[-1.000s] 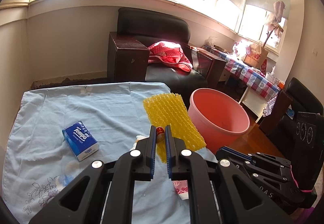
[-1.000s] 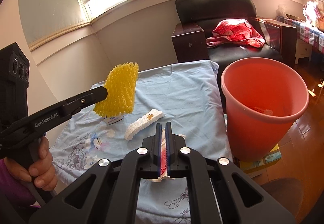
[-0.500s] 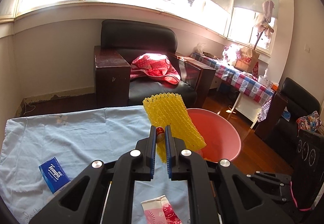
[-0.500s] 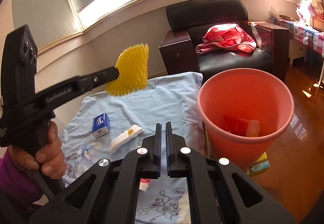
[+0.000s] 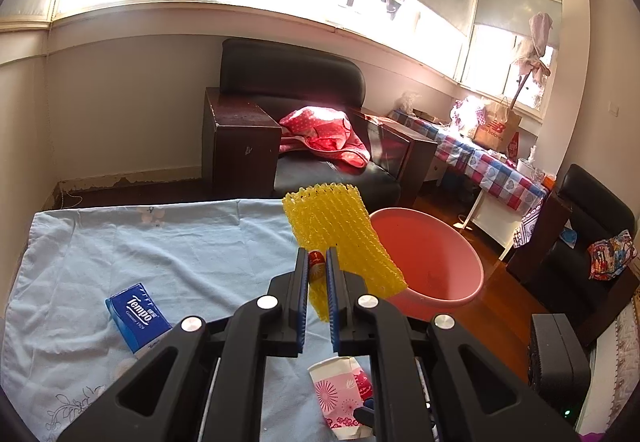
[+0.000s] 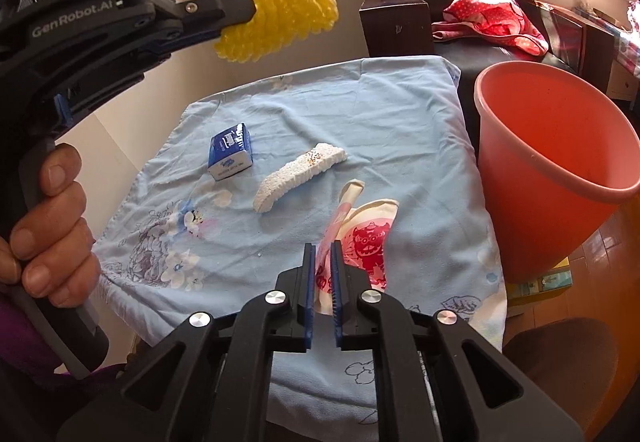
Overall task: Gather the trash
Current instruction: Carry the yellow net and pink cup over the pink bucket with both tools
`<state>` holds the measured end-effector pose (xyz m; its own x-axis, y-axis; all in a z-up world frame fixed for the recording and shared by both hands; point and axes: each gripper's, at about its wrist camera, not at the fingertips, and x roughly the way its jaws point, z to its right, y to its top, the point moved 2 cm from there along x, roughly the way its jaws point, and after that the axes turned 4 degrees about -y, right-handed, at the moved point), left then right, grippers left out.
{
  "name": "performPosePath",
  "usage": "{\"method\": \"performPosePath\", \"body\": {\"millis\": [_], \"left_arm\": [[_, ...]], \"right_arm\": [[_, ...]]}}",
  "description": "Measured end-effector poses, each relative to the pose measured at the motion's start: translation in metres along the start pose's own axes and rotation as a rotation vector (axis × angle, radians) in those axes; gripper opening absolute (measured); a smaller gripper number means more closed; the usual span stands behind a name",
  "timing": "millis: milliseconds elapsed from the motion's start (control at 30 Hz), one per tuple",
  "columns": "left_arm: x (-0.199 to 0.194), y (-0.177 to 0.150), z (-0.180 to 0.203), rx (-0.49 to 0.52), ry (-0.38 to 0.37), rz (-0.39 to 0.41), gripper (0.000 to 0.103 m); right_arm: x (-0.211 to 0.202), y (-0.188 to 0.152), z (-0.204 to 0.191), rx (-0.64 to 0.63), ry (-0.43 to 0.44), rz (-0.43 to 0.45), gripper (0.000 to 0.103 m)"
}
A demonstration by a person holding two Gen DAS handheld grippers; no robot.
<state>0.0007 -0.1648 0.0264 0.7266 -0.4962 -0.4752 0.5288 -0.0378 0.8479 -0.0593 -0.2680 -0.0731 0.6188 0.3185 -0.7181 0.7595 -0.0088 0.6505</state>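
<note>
Yellow foam netting (image 5: 340, 238) is pinched in the left tool (image 5: 317, 274), whose jaws are clamped on its lower edge, so the sheet stands up ahead of the tips with one corner hanging over the rim of the pink bin (image 5: 436, 262) just beyond and to the right. It is held by a thin margin only; a jerk on the way across could let the springy mesh slip out and fall short, onto the blue cloth (image 6: 360, 114) or the floor.

Down at the right tool (image 6: 322, 270), the jaws are opening, with the crushed paper cup (image 6: 366, 238) lying just ahead of them and its flattened edge running in between the pads; I can't tell that they press on it. The cup is soft and lies flat on loose fabric, so a low bite might gather the cloth with it and drag the cover, or crumple the cup and lose it.

Further out from that tool, a white foam sleeve (image 6: 300, 174) and a blue tissue pack (image 6: 231, 156) wait on the counter. The bin sits to its right, close against the counter edge, and a careless swing could knock it.
</note>
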Motion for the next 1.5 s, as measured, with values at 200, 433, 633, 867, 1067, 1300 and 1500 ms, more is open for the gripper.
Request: {"method": "performPosePath", "body": {"millis": [200, 433, 633, 867, 1067, 1300, 1500], "left_arm": [[-0.006, -0.004, -0.011, -0.029, 0.000, 0.003, 0.008], [0.000, -0.006, -0.015, -0.029, -0.004, -0.009, 0.008], [0.007, -0.005, -0.013, -0.025, 0.002, -0.016, 0.008], [0.023, 0.000, 0.003, 0.012, -0.005, -0.023, 0.008], [0.050, 0.005, 0.034, 0.070, -0.039, -0.045, 0.008], [0.099, 0.002, 0.087, 0.158, -0.100, -0.096, 0.008], [0.147, -0.008, 0.111, 0.173, -0.127, -0.180, 0.008]], "right_arm": [[0.006, -0.001, -0.003, -0.008, -0.021, -0.009, 0.019], [0.013, -0.003, -0.001, 0.006, 0.004, -0.002, 0.019], [0.007, -0.003, 0.004, 0.013, 0.038, 0.044, 0.013], [-0.028, 0.017, 0.032, 0.062, 0.023, 0.189, 0.013], [-0.063, 0.038, 0.082, 0.133, -0.068, 0.322, 0.013], [-0.071, 0.053, 0.145, 0.218, -0.184, 0.366, 0.013], [-0.051, 0.056, 0.182, 0.271, -0.233, 0.328, 0.013]]}}
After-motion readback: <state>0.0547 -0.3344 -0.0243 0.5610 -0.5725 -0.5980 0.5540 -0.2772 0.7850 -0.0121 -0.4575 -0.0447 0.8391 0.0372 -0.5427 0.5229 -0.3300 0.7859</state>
